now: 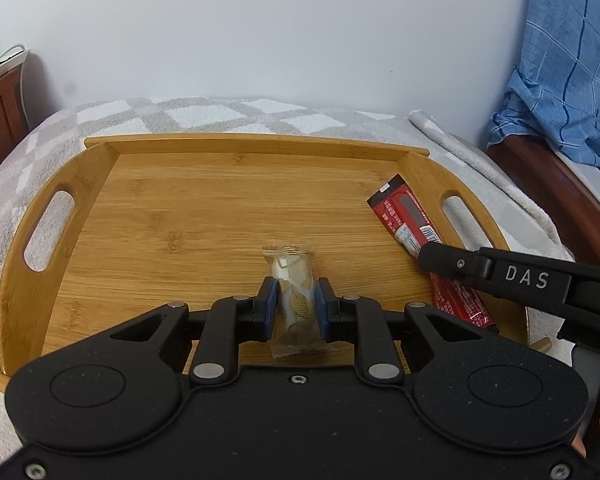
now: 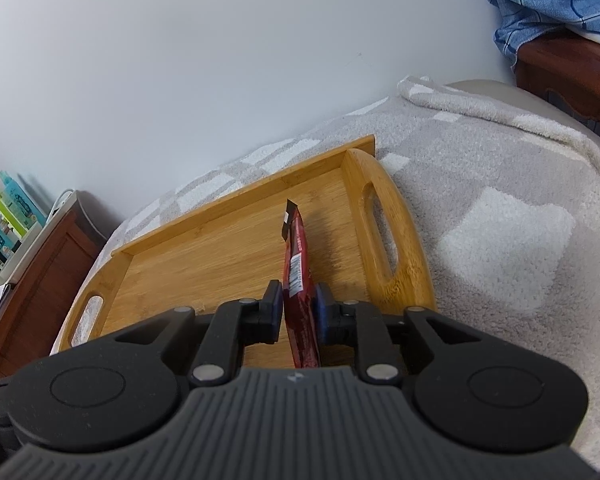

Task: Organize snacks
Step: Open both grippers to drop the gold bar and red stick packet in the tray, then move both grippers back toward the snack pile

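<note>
Left claw [image 1: 297, 300] clamps clear-wrapped snack [image 1: 294, 280] over tray [image 1: 180, 208]; right claw [image 2: 298, 308] clamps red bar [image 2: 296, 264] at 3 o'clock.

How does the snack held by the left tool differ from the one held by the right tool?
The pale snack has a clear wrapper; the red snack is opaque with printed labels. The pale snack is short and plump; the red snack is long and slim. Both are clamped over the wooden tray, in the left tool and right tool.
</note>
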Demonstrator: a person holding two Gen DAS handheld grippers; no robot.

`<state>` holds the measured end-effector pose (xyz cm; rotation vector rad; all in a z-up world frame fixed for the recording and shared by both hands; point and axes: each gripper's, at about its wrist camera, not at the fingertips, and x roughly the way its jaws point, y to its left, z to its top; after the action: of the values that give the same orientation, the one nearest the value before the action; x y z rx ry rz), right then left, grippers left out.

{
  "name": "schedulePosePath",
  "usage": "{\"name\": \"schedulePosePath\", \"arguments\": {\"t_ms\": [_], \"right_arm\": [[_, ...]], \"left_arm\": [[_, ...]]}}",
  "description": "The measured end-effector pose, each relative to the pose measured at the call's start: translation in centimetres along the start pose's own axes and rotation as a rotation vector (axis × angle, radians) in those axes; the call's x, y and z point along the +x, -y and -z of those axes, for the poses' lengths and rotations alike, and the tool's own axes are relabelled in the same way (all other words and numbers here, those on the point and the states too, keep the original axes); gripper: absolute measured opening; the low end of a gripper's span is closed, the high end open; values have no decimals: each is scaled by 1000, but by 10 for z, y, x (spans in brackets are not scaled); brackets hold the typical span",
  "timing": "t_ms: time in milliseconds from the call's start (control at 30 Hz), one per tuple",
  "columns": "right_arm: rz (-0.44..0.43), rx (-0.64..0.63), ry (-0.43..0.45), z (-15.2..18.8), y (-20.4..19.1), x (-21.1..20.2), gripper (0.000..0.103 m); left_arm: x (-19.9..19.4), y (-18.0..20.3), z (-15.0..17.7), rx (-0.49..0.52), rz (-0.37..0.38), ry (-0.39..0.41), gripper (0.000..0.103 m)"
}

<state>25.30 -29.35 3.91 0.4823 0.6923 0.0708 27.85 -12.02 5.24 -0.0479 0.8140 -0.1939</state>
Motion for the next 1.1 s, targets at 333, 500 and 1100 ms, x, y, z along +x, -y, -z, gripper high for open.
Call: {"name": "schedulePosePath", "arguments": {"t_ms": [333, 500, 1100], "right_arm": [[4, -8, 82, -1, -3, -28, 74], [4, -45, 107, 9, -9, -47, 81], [40, -252, 200, 66, -32, -120, 88]], "left_arm": [[-30, -3, 1, 54, -30, 47, 55], [-53, -8, 8, 56, -23, 68, 72], [-151, -18, 82, 72, -4, 142, 93]]}}
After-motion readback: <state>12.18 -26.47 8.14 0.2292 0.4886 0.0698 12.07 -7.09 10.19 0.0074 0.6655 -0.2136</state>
